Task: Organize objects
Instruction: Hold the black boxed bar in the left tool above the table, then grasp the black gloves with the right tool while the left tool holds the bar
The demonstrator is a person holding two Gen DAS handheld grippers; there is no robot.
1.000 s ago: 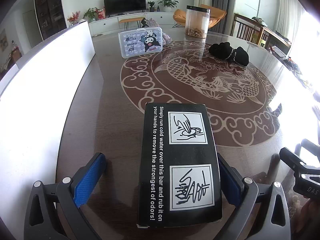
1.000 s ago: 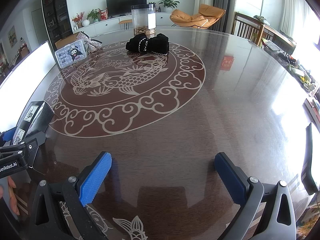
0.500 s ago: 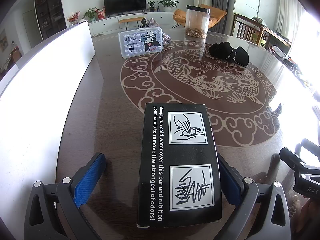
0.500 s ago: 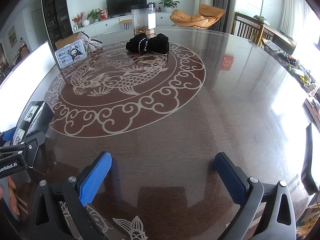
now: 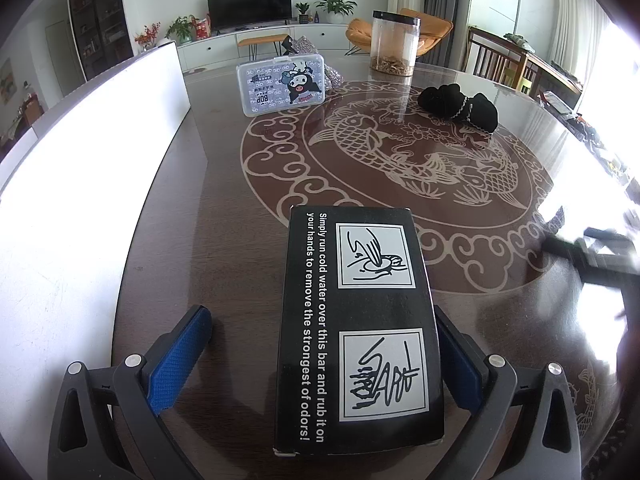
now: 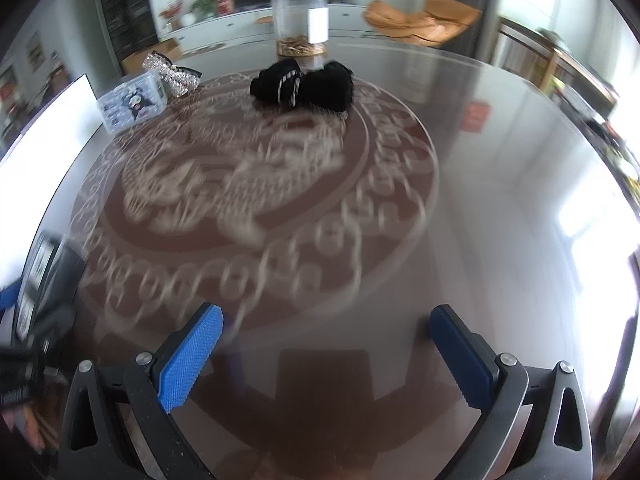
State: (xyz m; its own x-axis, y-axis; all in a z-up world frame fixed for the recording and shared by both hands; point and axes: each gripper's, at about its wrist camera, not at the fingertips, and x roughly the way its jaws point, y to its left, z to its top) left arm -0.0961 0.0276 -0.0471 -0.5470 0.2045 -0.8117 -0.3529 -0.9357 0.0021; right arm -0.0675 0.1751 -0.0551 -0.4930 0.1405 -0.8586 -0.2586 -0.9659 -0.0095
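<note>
The black rectangular cardboard box [image 5: 356, 328] lies between the wide-apart blue pads of the left gripper [image 5: 320, 356], against its right pad only.

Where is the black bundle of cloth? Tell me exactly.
In the left wrist view the black cloth bundle lies on the far right part of the table, in front of the clear jar and right of the cartoon case.

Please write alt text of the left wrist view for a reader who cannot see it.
A black box with white instructions lies flat on a dark table between the open left tongs, against the right pad, clear of the left one. Farther back stand a cartoon plastic case, a clear jar and black fabric.
</note>
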